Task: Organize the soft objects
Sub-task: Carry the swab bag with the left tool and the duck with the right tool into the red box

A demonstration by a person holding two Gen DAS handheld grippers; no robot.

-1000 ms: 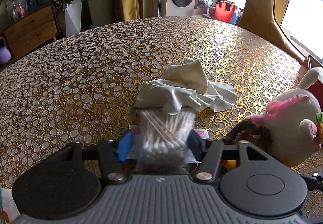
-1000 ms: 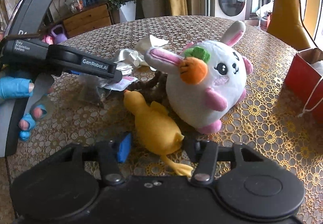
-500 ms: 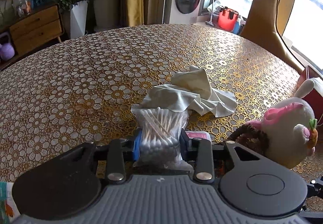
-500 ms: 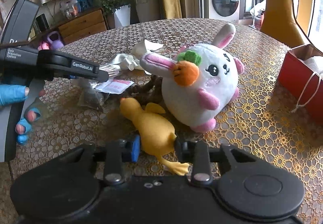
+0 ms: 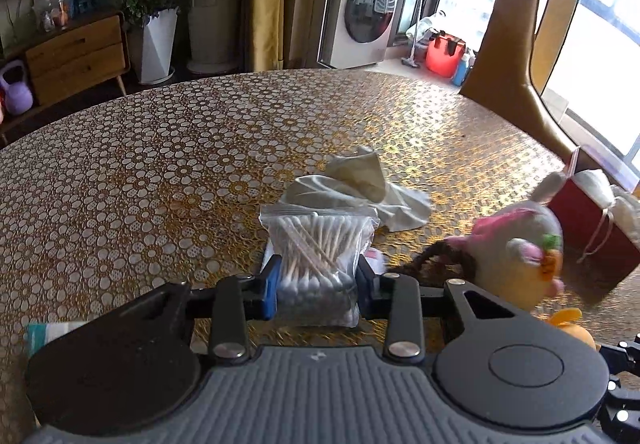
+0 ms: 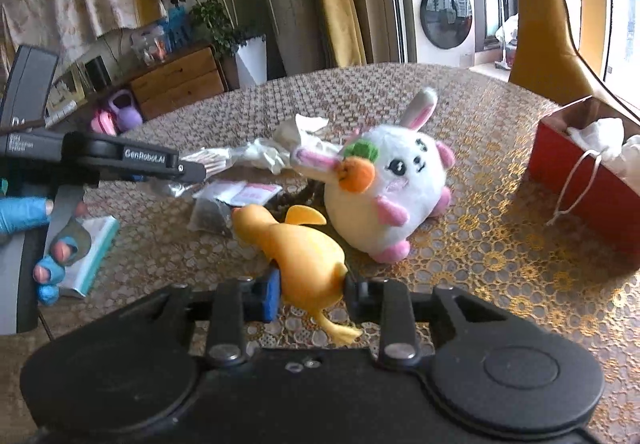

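My left gripper [image 5: 317, 286] is shut on a clear zip bag of cotton swabs [image 5: 316, 244] and holds it above the table. My right gripper [image 6: 310, 294] is shut on a yellow rubber duck [image 6: 304, 256], lifted off the table. A white plush rabbit with a carrot [image 6: 394, 185] sits just beyond the duck; it also shows in the left wrist view [image 5: 516, 252]. A crumpled white cloth [image 5: 356, 187] lies behind the swab bag. The left gripper [image 6: 192, 171] shows at the left of the right wrist view.
A red gift bag [image 6: 588, 171] with white stuffing stands at the right. Small packets [image 6: 244, 195] and a dark braided item [image 5: 436, 256] lie by the rabbit. A teal-and-white box [image 6: 92, 248] lies at the left. The round table [image 5: 160, 163] has a gold flower-pattern cover.
Both grippers closed, the left on the swab bag and the right on the duck. Both have lifted their objects up off the table.
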